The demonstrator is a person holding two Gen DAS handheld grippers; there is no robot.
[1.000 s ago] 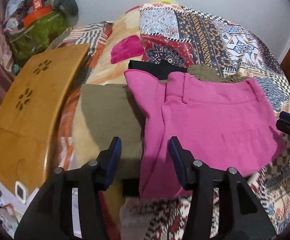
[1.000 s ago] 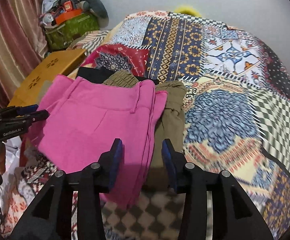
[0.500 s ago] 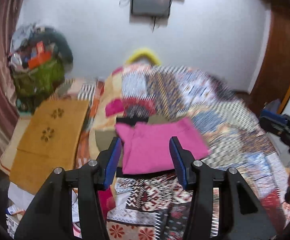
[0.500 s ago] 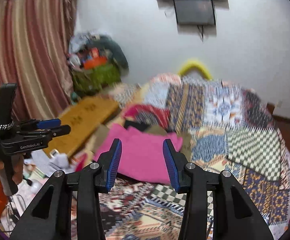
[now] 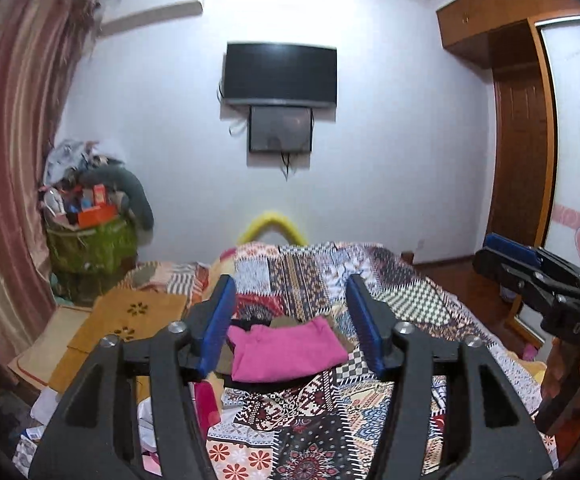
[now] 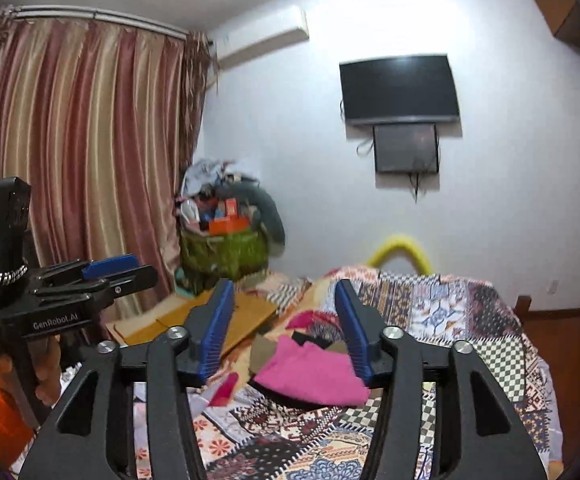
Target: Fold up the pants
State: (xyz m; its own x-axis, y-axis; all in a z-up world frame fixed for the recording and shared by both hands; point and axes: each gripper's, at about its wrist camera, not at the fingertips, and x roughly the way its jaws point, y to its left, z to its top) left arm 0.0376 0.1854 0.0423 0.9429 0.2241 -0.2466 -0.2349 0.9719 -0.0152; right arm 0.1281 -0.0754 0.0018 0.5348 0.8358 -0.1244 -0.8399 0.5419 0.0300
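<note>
Pink pants (image 5: 288, 350), folded to a compact rectangle, lie on a small stack of darker garments (image 6: 264, 350) on the patchwork bedspread (image 5: 401, 304), well apart from both tools. Judged soft, light and limp cloth: the layers will likely slide and sag, so you should pinch a doubled edge or a corner, never the middle. Your left gripper (image 5: 291, 320) stands wide and empty; your right gripper (image 6: 284, 322) likewise spread, holding nothing.
</note>
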